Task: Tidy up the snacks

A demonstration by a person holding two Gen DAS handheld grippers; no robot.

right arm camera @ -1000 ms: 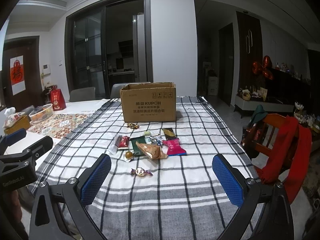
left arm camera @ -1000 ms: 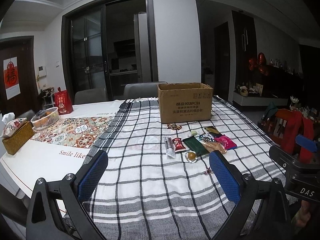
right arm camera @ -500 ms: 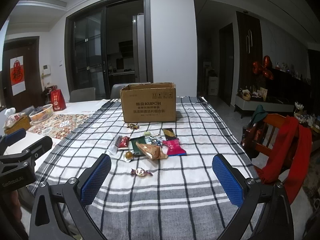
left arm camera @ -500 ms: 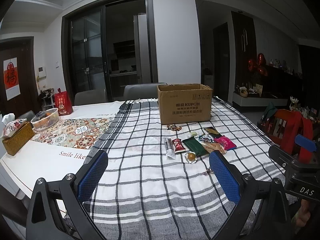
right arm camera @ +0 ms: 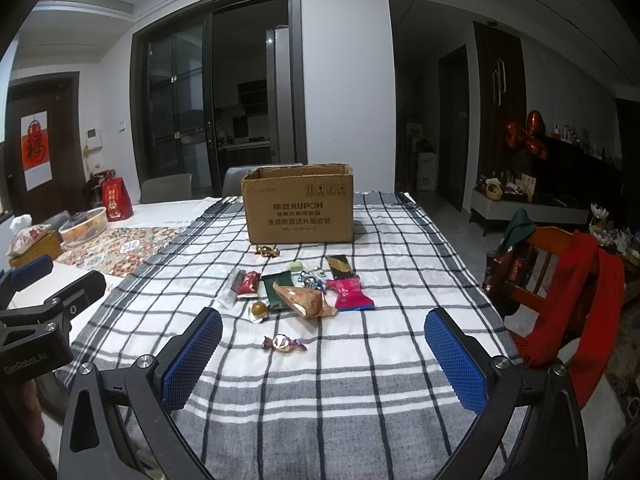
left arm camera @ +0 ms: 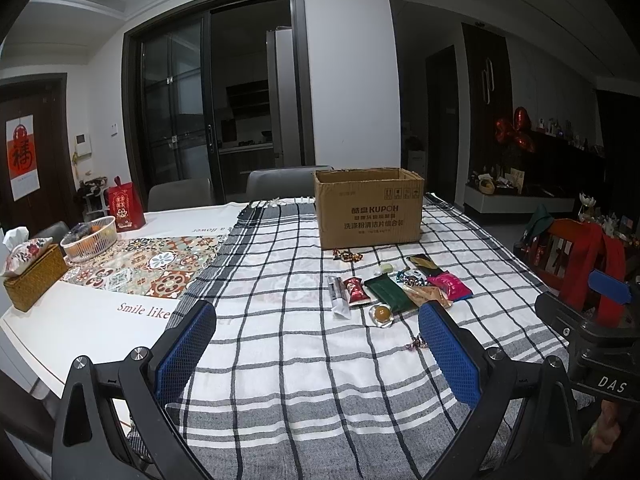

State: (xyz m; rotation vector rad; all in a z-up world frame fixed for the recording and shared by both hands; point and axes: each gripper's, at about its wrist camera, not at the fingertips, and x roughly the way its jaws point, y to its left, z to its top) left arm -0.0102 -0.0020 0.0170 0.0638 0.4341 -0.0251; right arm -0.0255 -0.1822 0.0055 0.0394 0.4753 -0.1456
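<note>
Snacks (right arm camera: pixel 304 292) loose before the cardboard box (right arm camera: pixel 298 206) — both grippers' fingers spread wide, empty.

Wicker basket (left arm camera: pixel 89 239), red gift bag (left arm camera: pixel 126 209)

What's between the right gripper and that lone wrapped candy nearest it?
Nothing visible. The right gripper is open, and only bare checked tablecloth lies between it and the wrapped candy. The snack pile and cardboard box sit farther back, beyond the candy.
</note>
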